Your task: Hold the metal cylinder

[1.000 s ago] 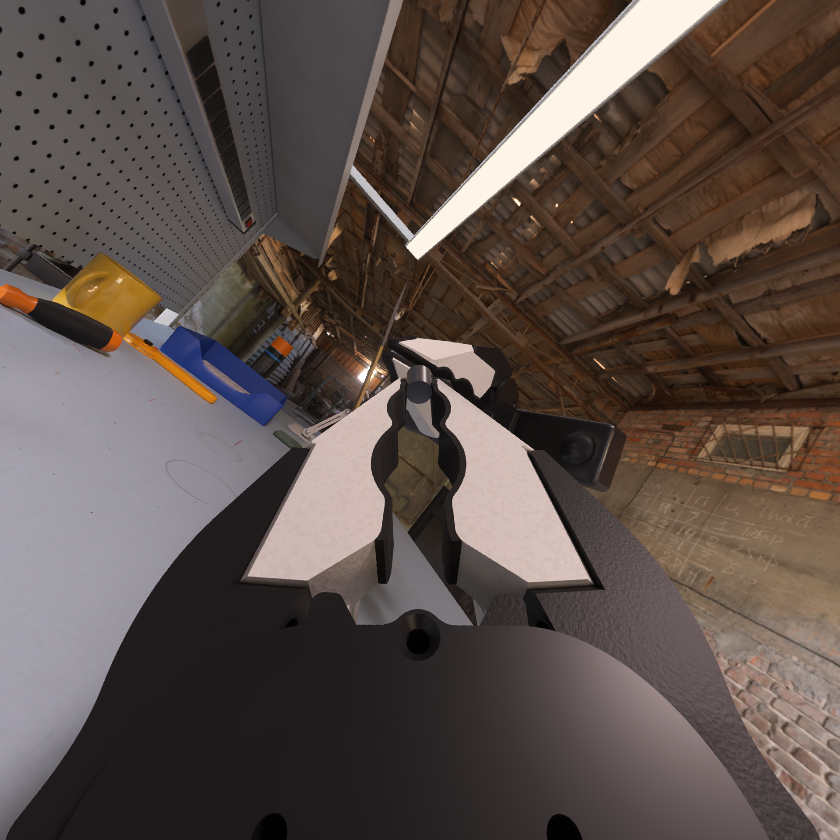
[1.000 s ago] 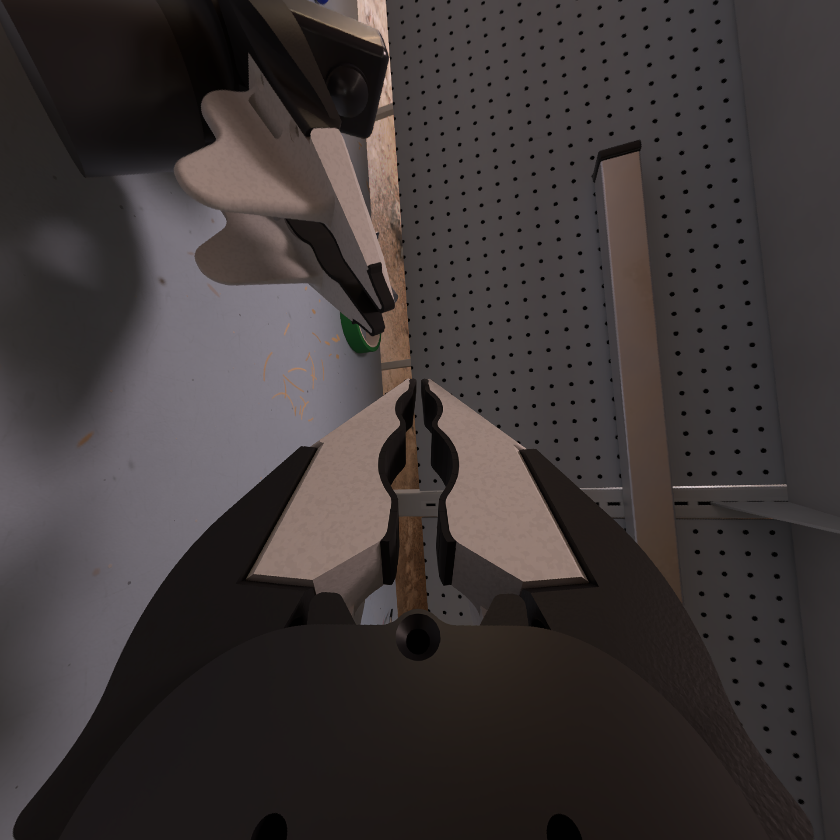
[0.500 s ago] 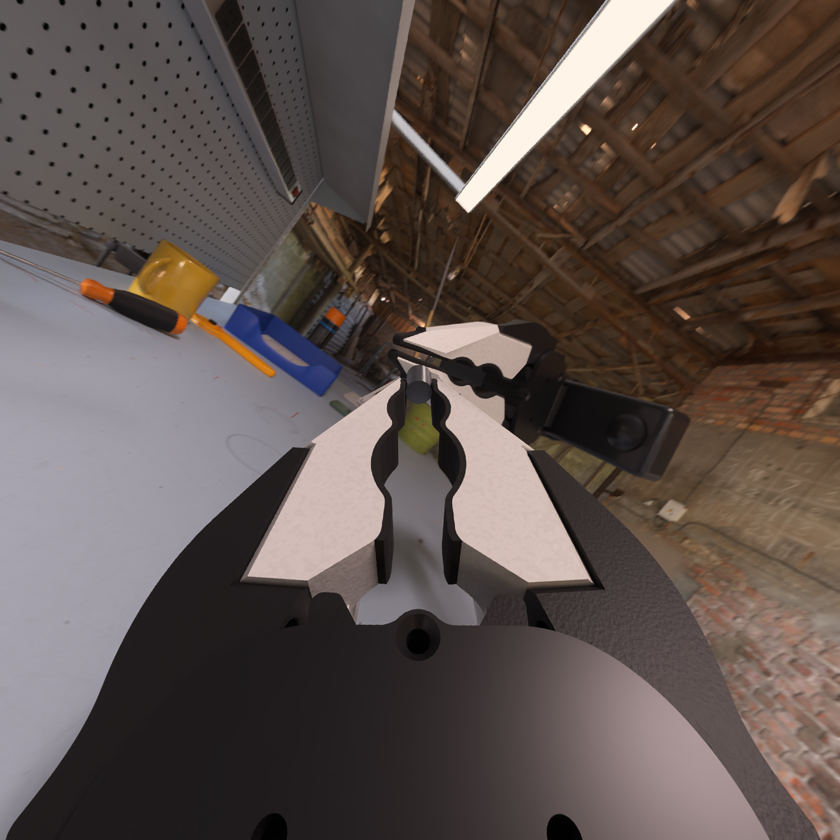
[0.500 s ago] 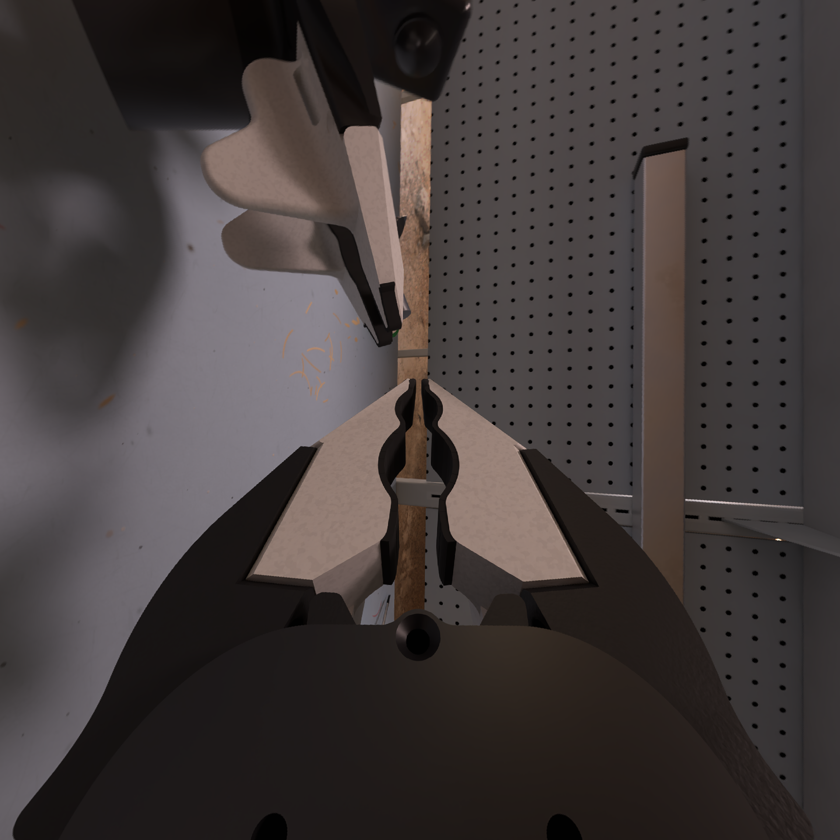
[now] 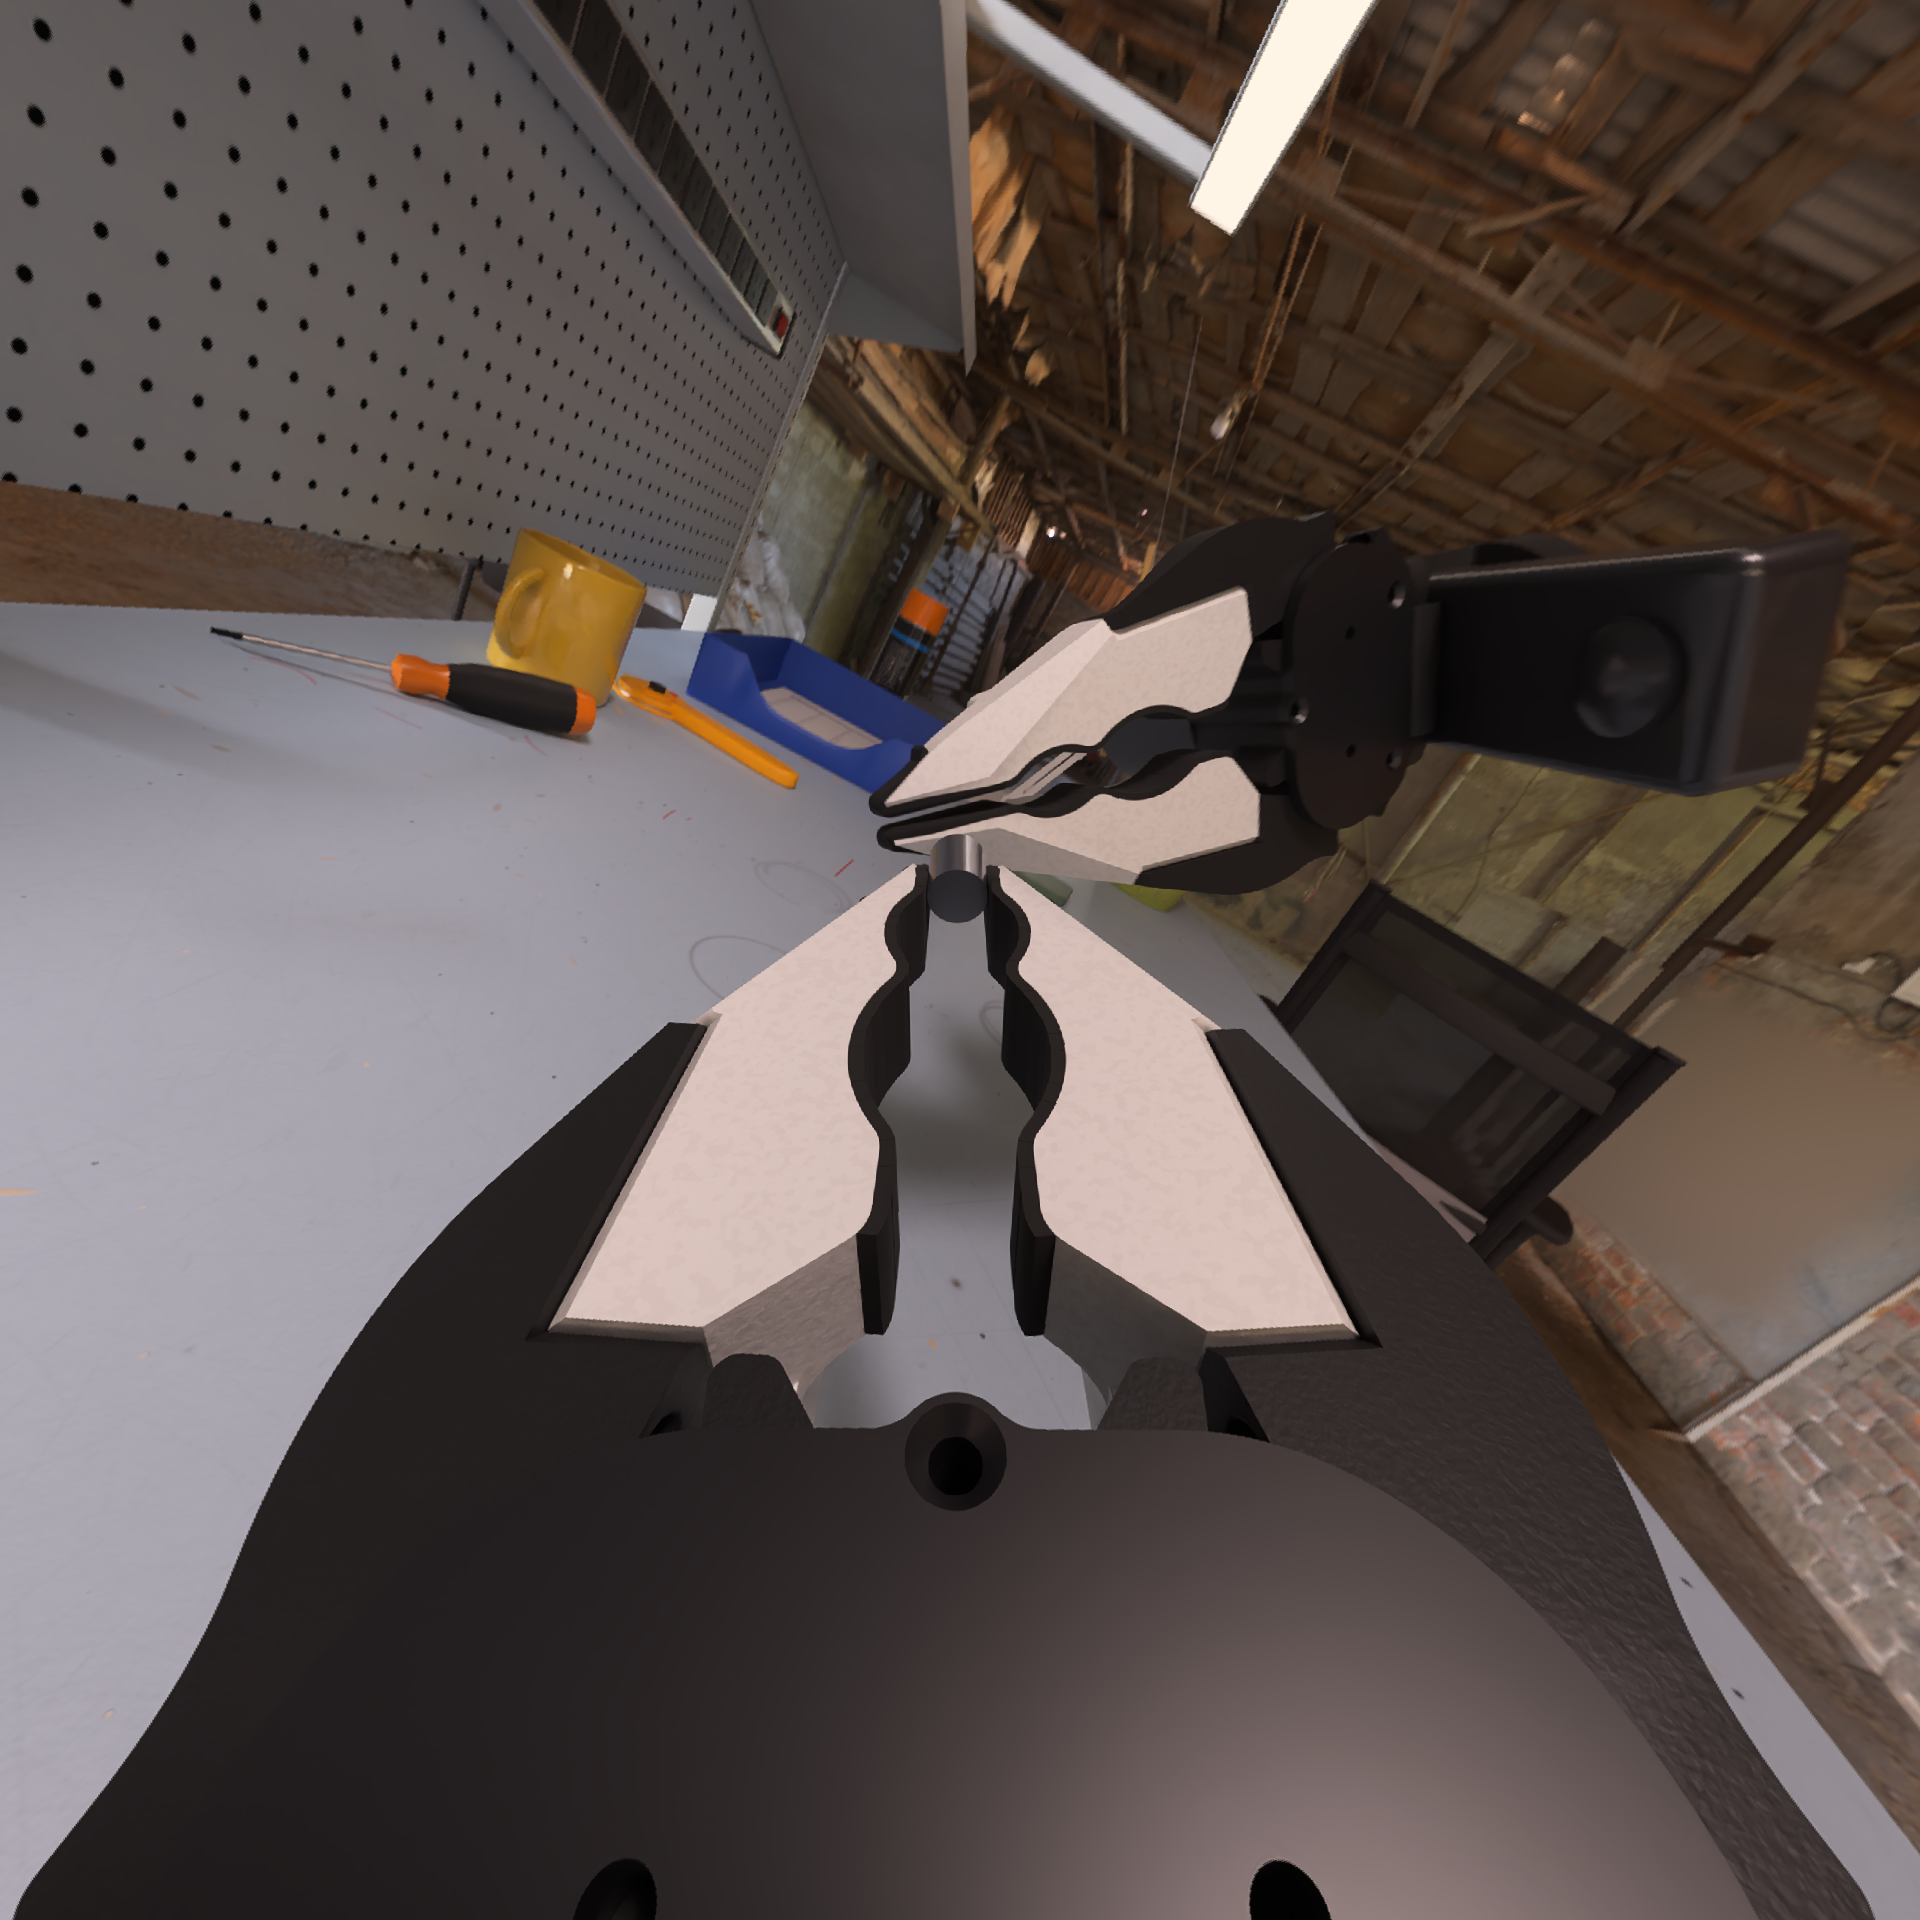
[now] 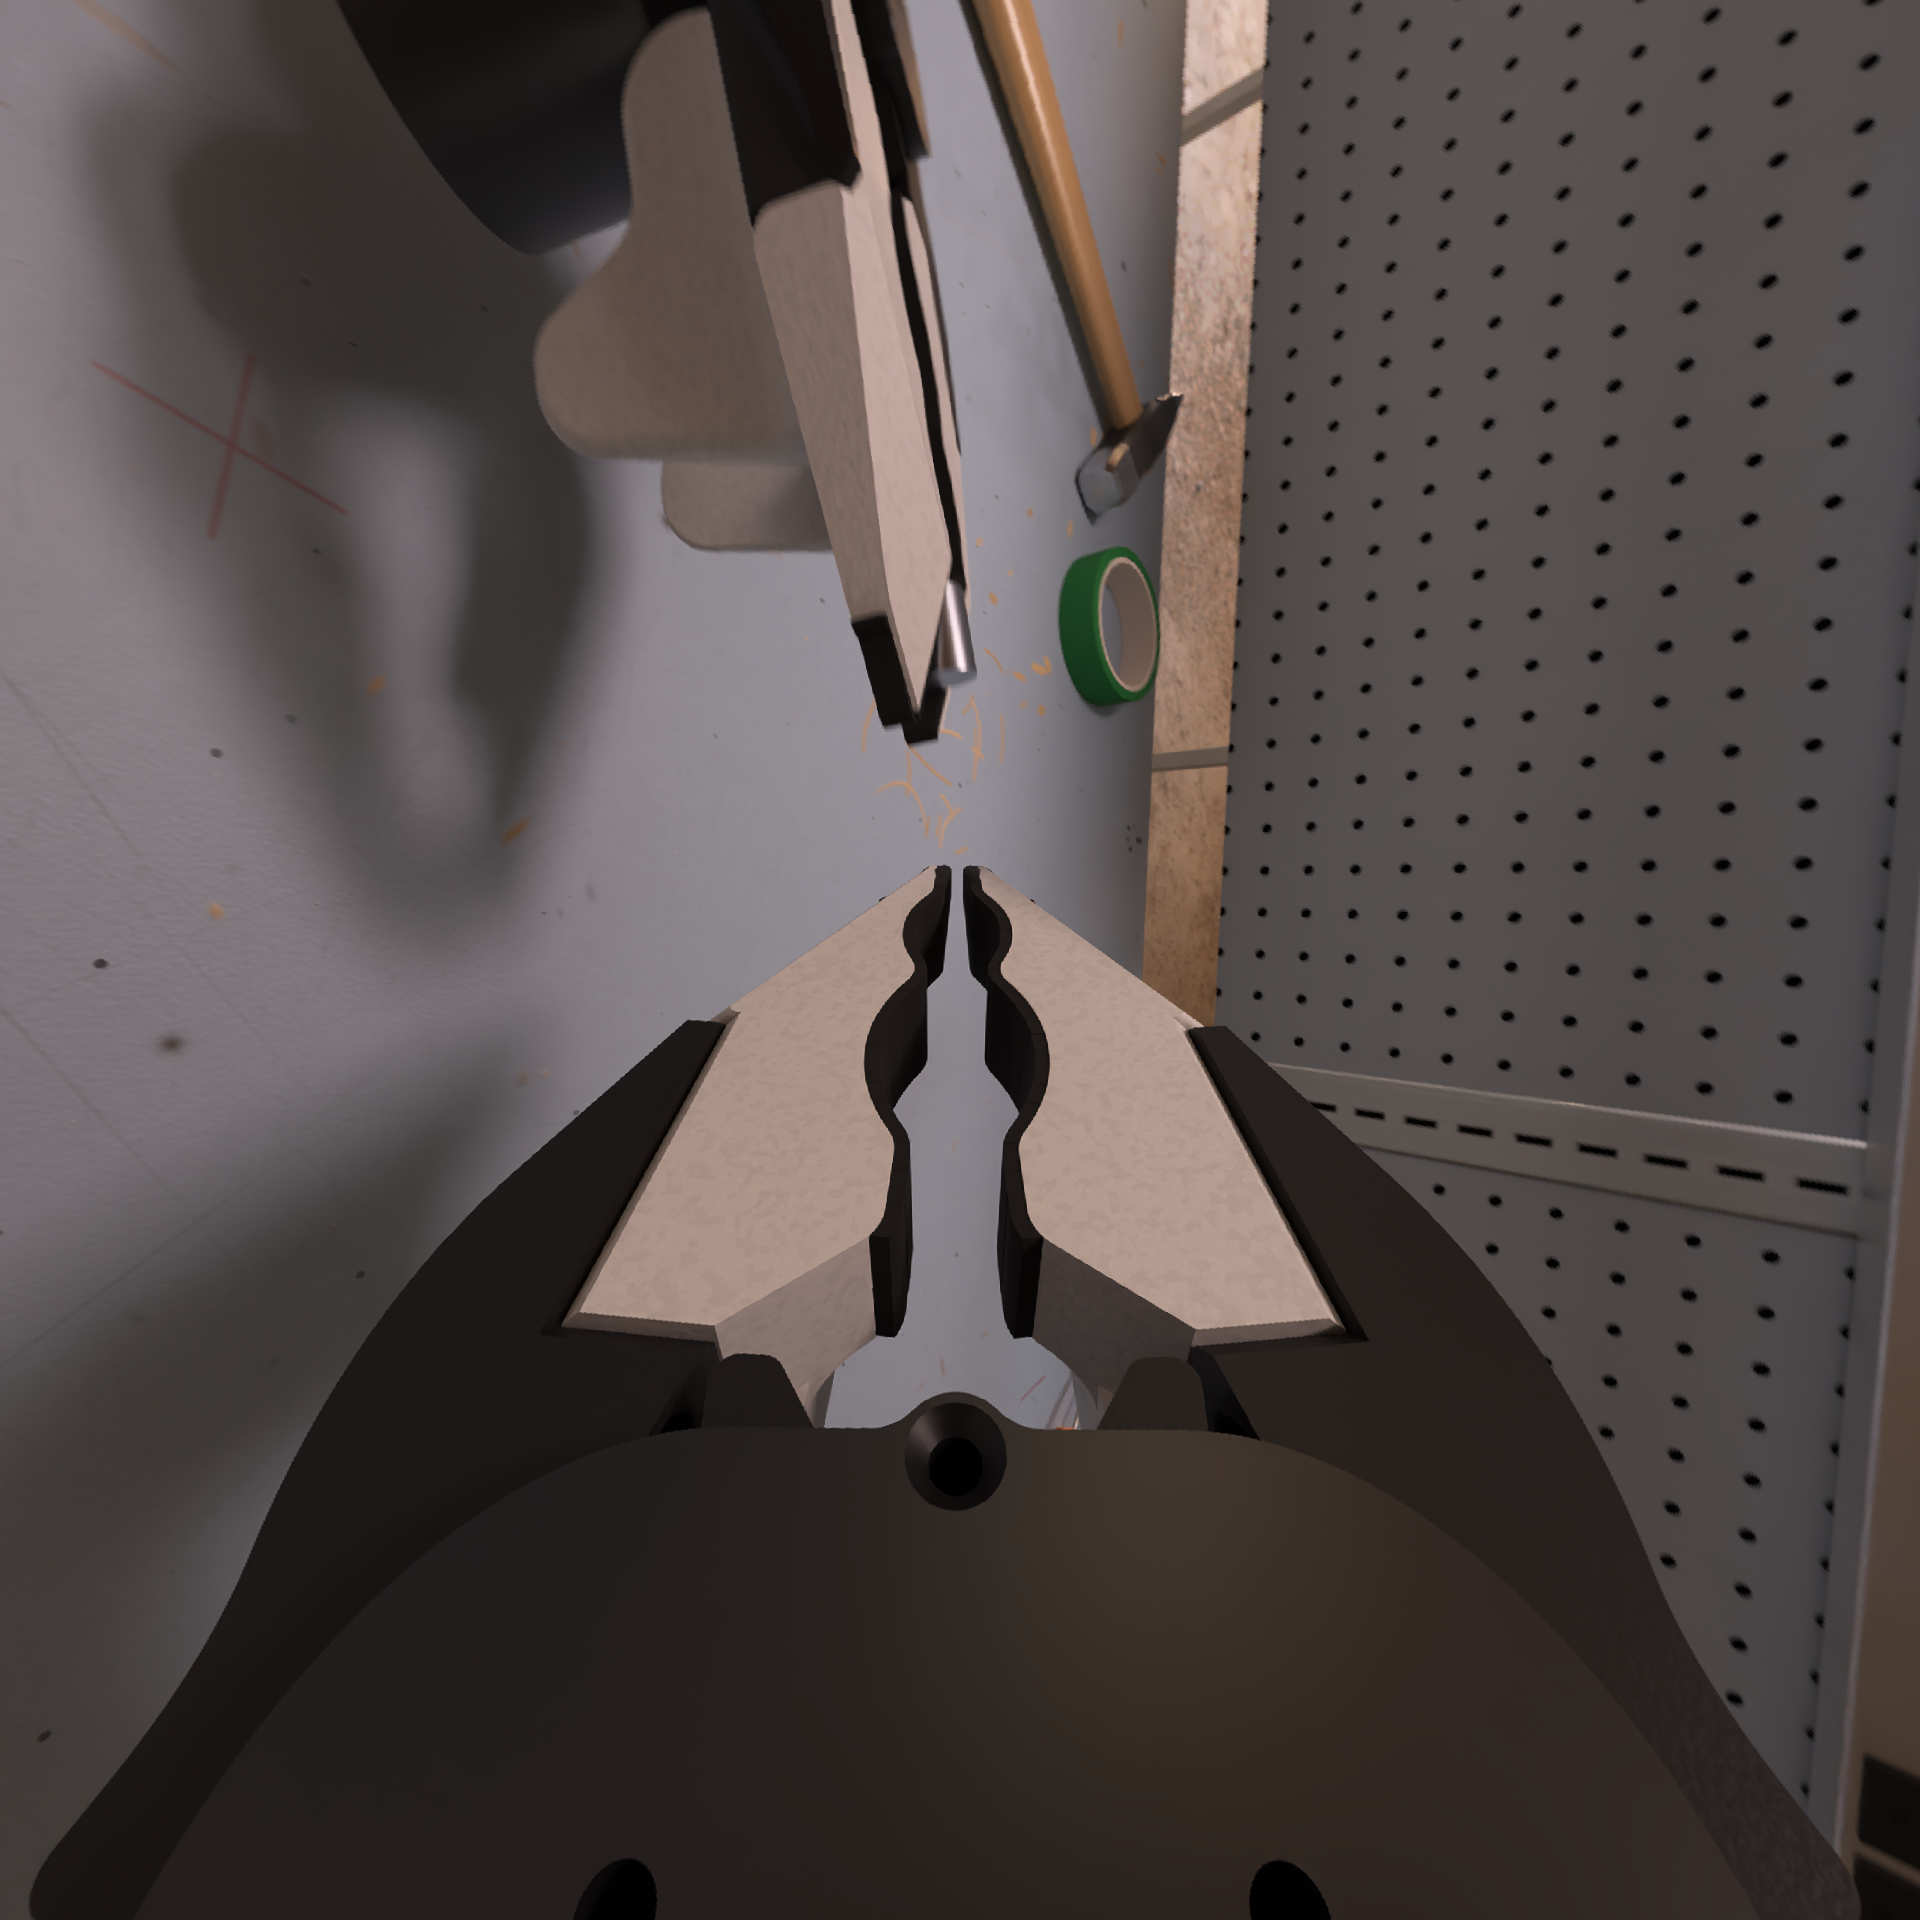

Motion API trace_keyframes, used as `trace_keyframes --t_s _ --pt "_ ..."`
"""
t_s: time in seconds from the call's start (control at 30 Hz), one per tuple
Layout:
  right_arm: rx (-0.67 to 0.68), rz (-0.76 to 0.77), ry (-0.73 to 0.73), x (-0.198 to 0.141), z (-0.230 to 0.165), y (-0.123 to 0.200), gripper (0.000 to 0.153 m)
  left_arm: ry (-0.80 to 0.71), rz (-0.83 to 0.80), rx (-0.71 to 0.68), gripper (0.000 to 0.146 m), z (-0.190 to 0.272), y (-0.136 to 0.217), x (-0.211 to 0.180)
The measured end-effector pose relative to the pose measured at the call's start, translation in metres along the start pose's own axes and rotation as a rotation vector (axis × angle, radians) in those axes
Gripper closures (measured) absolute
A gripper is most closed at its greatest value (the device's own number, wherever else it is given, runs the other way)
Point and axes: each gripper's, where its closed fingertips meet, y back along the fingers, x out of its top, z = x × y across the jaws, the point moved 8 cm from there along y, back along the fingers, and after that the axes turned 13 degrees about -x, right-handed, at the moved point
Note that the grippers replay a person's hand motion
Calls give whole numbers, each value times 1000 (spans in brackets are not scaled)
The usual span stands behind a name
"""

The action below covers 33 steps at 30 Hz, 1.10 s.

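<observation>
Gripping the metal cylinder (image 5: 955,891) above the tabletop (image 5: 312,935), left tongs (image 5: 954,883) have it held; right tongs (image 6: 957,873) nearly closed, empty, nearby.

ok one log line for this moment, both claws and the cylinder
left claw: shut on metal cylinder | right claw: nearly shut, empty, apart from cylinder | cylinder: off grey bench
</observation>
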Motion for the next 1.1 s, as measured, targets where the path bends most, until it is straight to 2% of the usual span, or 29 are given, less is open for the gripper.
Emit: trace_keyframes --t_s 0.73,0.87,1.1 --pt "33 38 -83 0 0 11 150 -7 -12 -25 136 1 -3 -2" --pt "81 44 -110 -2 1 12 150 -12 -28 -27 136 2 -5 -3" --pt "243 58 -235 -7 7 14 150 -39 -64 -49 136 6 -8 -5"
